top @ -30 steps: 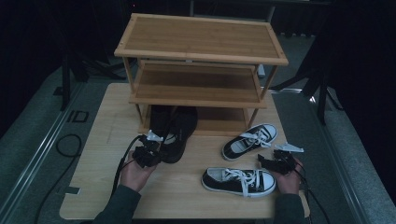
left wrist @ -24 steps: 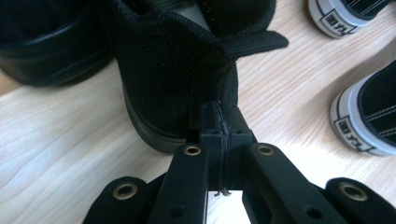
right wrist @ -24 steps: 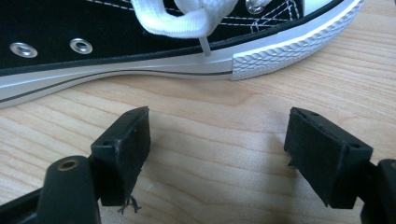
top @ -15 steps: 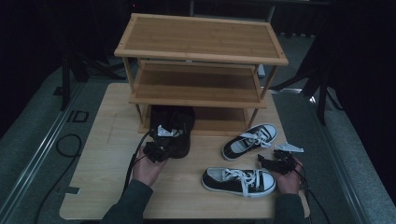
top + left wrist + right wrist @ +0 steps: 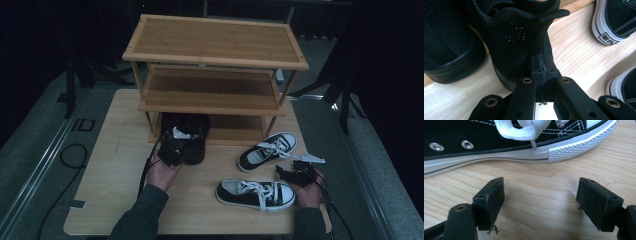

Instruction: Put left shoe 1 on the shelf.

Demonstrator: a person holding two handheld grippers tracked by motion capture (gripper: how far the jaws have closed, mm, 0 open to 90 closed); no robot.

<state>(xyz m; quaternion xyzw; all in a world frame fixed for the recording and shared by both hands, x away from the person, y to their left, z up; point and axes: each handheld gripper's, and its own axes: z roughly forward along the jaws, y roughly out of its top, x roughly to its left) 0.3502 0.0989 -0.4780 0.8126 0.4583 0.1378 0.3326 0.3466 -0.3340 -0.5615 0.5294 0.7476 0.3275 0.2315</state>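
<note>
Since the left gripper [image 5: 541, 75] is clenched on the black knit shoe's [image 5: 516, 37] soft, light heel collar, expect sag; right gripper [image 5: 540, 202] is released.

- The high view looks forward and down from above the near edge of the table [image 5: 115, 200], well back from the shelf rack [image 5: 215, 65].
- The left gripper view sits close behind the black shoe [image 5: 516, 37], facing the rack.
- The right gripper view skims the table [image 5: 536, 202] just beside the sneaker [image 5: 499, 145], also seen in the high view [image 5: 256, 194].
</note>
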